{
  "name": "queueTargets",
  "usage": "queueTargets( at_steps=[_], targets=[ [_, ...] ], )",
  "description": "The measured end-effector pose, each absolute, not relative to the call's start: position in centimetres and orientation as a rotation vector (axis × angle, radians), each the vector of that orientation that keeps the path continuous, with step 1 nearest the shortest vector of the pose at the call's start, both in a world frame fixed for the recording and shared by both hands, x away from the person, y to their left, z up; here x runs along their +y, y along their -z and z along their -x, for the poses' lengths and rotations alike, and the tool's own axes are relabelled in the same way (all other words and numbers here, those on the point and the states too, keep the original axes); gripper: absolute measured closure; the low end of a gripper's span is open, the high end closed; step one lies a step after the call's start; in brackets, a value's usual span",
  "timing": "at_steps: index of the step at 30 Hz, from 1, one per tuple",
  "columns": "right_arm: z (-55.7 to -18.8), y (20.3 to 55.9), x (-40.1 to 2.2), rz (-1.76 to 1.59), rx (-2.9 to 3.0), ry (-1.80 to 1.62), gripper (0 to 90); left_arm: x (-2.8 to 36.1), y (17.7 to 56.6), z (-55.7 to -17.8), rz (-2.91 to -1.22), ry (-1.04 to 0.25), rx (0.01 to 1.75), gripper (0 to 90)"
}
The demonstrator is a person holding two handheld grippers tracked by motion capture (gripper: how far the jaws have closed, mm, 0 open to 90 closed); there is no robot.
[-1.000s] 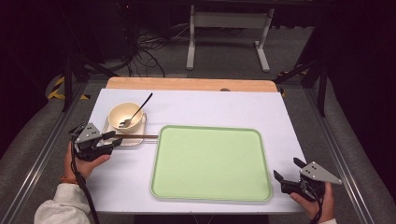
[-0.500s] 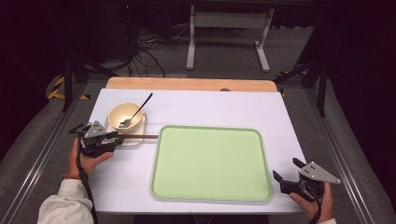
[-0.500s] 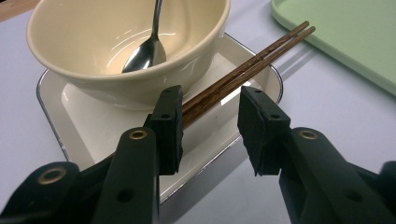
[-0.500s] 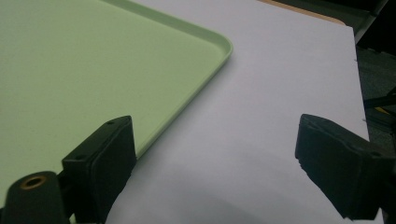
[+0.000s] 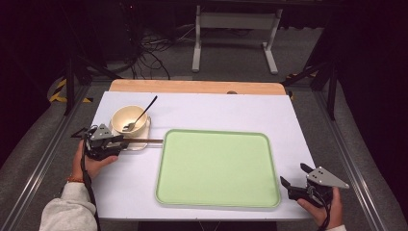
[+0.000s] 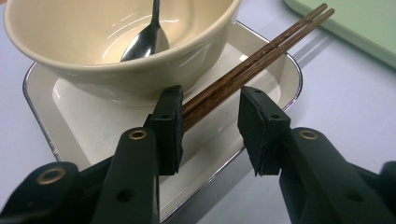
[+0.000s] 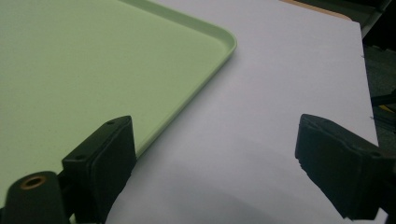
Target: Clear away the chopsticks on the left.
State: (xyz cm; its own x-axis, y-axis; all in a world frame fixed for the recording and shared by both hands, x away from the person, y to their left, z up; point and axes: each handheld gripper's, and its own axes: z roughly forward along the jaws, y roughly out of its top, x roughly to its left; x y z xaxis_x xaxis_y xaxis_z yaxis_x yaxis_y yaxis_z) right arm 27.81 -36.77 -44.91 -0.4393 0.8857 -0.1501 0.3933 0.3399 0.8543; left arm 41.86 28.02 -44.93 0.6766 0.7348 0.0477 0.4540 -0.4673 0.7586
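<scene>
- The left tongs sit low over a small white plate, jaws part-way apart with a pair of dark wooden chopsticks running between them. One pad touches the near ends of the sticks; the other stands clear, so nothing is clamped yet.
- Those jaws have just been closing a little, with the chopsticks between them.
- The chopsticks lie on the plate's right half, just beside a cream bowl that stands on the same plate; their far tips reach past the plate's rim toward the green tray.
- A metal spoon rests inside the bowl, its handle leaning out over the rim.
- The right tongs rest on the counter at the tray's near right corner, jaws wide apart and holding nothing.
- The tray is bare, so I'd say the job is only beginning: the grasp on the chopsticks is about to be made, and lifting them, and seemingly moving things over to the tray, is all left to do.
</scene>
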Motion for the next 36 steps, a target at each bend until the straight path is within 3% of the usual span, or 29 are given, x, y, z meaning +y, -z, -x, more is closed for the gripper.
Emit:
queueTargets(
  at_steps=[10,16,29,36],
  targets=[
    [-27.8,44.9,-36.8,-1.113,1.991,-1.021,12.7,28.3,45.1,-41.7,-2.162,-0.462,0.922,65.4],
    [-27.8,45.0,-36.7,-1.112,1.995,-1.019,12.8,28.7,44.4,-41.6,-2.098,-0.504,0.908,61.9],
    [-27.9,45.1,-36.5,-1.112,2.011,-1.010,12.8,29.0,45.8,-42.6,-2.132,-0.425,0.936,59.5],
    [-28.0,45.2,-36.5,-1.112,2.022,-1.007,12.7,29.0,45.5,-42.3,-2.146,-0.386,0.903,68.8]
  ],
)
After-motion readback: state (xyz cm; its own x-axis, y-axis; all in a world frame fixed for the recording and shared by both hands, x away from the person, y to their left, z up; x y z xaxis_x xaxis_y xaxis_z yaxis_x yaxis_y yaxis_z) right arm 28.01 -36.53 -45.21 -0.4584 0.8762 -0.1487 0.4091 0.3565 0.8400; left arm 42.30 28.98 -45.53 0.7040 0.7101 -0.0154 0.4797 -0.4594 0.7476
